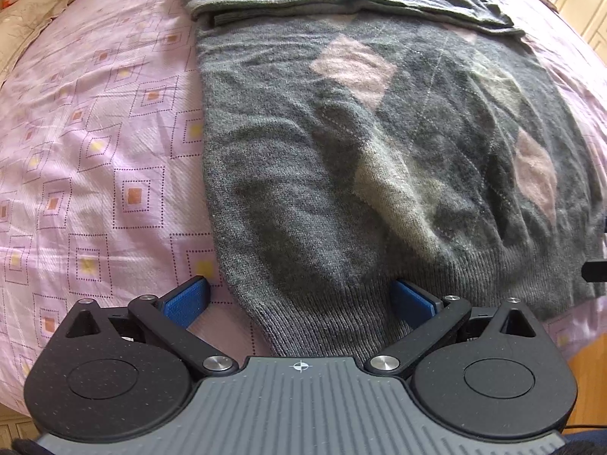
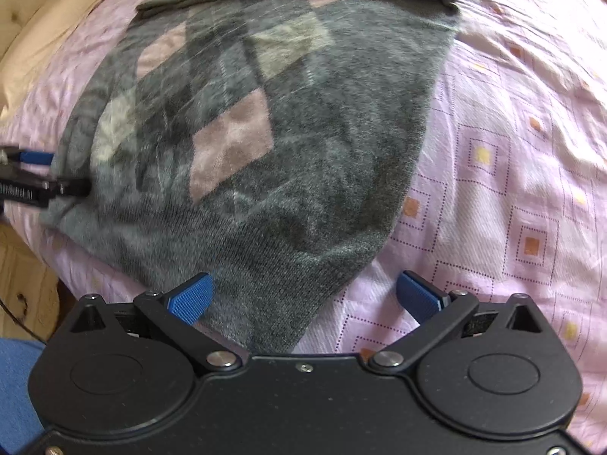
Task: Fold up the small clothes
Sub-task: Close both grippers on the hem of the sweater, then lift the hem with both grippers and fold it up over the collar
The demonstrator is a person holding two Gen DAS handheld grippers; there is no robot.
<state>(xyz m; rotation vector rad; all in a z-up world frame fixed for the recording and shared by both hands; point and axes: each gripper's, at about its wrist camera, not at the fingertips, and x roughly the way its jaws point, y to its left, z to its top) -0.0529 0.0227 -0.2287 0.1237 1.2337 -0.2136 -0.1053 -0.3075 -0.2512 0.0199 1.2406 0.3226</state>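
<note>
While sweater (image 1: 379, 144) lies flat on bedspread (image 1: 95, 132), sleeves folded across top, left gripper (image 1: 299, 295) and right gripper (image 2: 303, 295) straddle hem corners, jaws wide, gripping nothing, apparently ready to pinch for next fold.

Bare bedsheet (image 1: 95, 132) flanks the sweater (image 1: 379, 151) both sides.

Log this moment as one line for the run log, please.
left tongs: open, straddling sweater hem corner | right tongs: open, at other hem corner | sleeves: folded across top | surface: pink bedsheet
</note>
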